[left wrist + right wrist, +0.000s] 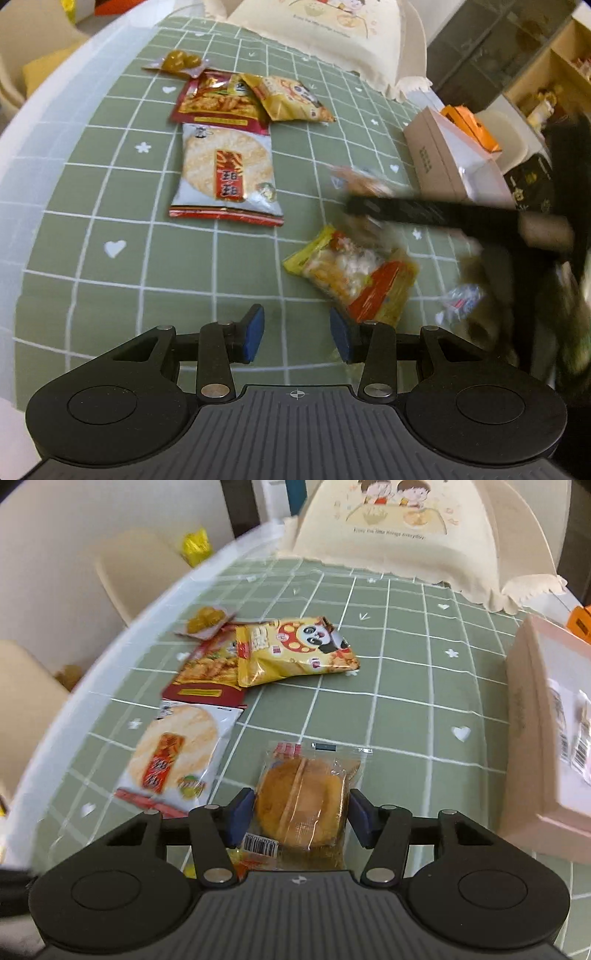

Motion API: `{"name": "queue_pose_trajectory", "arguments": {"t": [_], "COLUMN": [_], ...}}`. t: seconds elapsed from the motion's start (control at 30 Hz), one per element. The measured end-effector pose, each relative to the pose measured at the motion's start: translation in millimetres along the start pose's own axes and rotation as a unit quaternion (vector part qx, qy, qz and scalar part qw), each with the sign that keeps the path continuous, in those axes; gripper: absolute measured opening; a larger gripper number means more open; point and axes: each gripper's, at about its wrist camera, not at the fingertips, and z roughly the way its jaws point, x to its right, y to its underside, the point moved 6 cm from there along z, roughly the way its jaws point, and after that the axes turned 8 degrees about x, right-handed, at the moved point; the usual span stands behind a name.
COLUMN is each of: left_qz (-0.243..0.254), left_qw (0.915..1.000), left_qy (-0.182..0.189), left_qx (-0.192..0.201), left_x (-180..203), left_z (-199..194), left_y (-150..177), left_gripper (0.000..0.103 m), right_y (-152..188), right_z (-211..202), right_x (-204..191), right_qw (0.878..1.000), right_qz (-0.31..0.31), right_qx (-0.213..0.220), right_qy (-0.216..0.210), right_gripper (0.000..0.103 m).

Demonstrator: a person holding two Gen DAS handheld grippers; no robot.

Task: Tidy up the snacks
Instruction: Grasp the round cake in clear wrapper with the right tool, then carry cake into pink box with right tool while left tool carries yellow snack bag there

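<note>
My right gripper [301,818] is shut on a clear-wrapped round golden cake [303,801] and holds it above the green checked tablecloth [406,686]. It shows blurred in the left wrist view [369,206]. My left gripper [297,332] is open and empty, just in front of a yellow and red snack pack [354,280]. A rice cracker pack [225,173] [177,757], a red snack bag [221,103] [207,675], a yellow panda bag [291,99] [295,646] and a small pack of yellow fruit [181,62] [205,622] lie in a row at the left.
An open pink-beige cardboard box [546,731] [443,158] stands at the right with packets inside. A cream cloth cover [399,535] sits at the table's far edge. A small clear wrapper [461,299] lies near the right gripper's arm. Chairs stand beyond the left edge.
</note>
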Motion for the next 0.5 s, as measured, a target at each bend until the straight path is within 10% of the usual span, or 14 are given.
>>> {"name": "queue_pose_trajectory", "arguments": {"t": [0.23, 0.5], "left_qz": [0.013, 0.175], "left_qw": [0.9996, 0.9834], "left_qy": [0.021, -0.019], "left_qx": [0.01, 0.043], "left_x": [37.7, 75.7], "left_z": [50.8, 98.3], "left_y": [-25.1, -54.9], "left_gripper": [0.045, 0.048], "right_y": [44.6, 98.2], "right_z": [-79.1, -125.9], "right_x": [65.7, 118.0], "right_qw": [0.996, 0.982], "right_qz": [0.052, 0.128], "right_qx": [0.021, 0.017], "right_qy": [0.07, 0.139], "right_gripper": [0.055, 0.055]}}
